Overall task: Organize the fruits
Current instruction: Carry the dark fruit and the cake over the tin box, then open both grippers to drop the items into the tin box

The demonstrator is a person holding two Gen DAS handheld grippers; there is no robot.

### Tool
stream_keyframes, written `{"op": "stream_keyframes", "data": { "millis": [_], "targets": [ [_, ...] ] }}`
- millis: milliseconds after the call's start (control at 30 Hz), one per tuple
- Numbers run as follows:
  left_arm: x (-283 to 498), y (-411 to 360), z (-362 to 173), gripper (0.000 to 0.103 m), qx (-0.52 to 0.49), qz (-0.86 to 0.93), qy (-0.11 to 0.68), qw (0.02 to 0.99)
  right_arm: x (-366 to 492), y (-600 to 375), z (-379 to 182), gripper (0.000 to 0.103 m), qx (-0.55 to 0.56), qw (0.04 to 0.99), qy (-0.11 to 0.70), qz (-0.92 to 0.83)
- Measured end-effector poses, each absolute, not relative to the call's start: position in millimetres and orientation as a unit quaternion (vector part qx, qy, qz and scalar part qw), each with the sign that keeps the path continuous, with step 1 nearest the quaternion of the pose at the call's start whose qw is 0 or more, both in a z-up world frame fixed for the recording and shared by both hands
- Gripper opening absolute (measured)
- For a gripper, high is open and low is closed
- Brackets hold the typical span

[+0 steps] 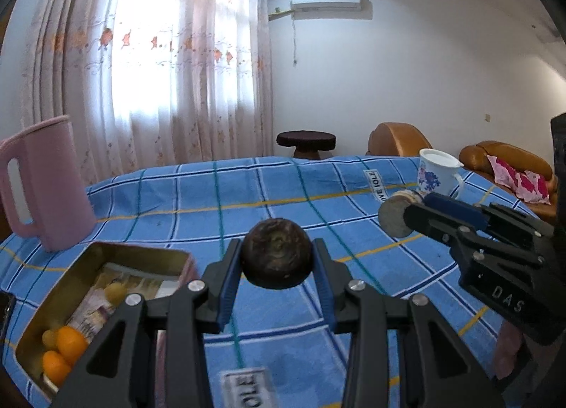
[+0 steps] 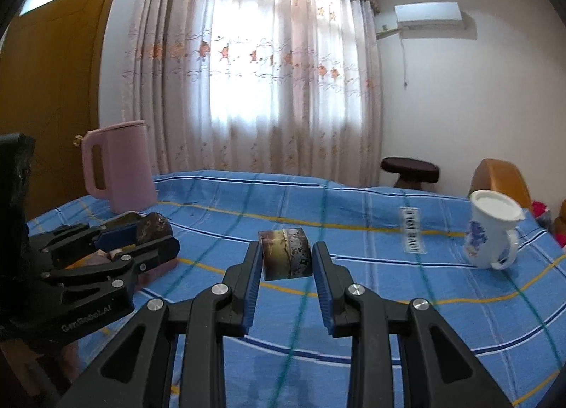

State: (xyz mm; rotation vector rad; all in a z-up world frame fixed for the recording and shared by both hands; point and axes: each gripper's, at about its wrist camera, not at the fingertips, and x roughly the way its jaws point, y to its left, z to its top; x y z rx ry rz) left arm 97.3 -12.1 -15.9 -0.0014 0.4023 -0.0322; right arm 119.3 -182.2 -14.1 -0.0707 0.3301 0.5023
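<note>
My left gripper (image 1: 277, 255) is shut on a dark brown round fruit (image 1: 277, 253) and holds it above the blue checked tablecloth (image 1: 283, 192). It also shows in the right wrist view (image 2: 150, 236) at the left. An open gold tin box (image 1: 106, 298) at lower left holds small orange and yellow fruits (image 1: 67, 348). My right gripper (image 2: 286, 258) is shut on a dark disc-shaped piece seen edge-on (image 2: 286, 258), held above the cloth. In the left wrist view it (image 1: 399, 211) is at the right, gripping the round grey-brown disc (image 1: 394, 217).
A pink jug (image 1: 46, 185) stands at the table's far left. A white floral mug (image 1: 437, 174) stands at the far right. Beyond the table are a dark round stool (image 1: 306, 142), orange seats (image 1: 506, 160) and a curtained window.
</note>
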Motion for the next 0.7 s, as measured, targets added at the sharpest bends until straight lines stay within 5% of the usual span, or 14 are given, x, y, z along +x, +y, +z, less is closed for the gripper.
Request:
{"op": "stream_keyframes", "data": {
  "millis": [700],
  "targets": [
    [46,137,-21,0.040,-0.063,0.104,0.233,0.965,62,-9,1,0.031,-0.093,0.884,0.171,0.426]
  ]
}}
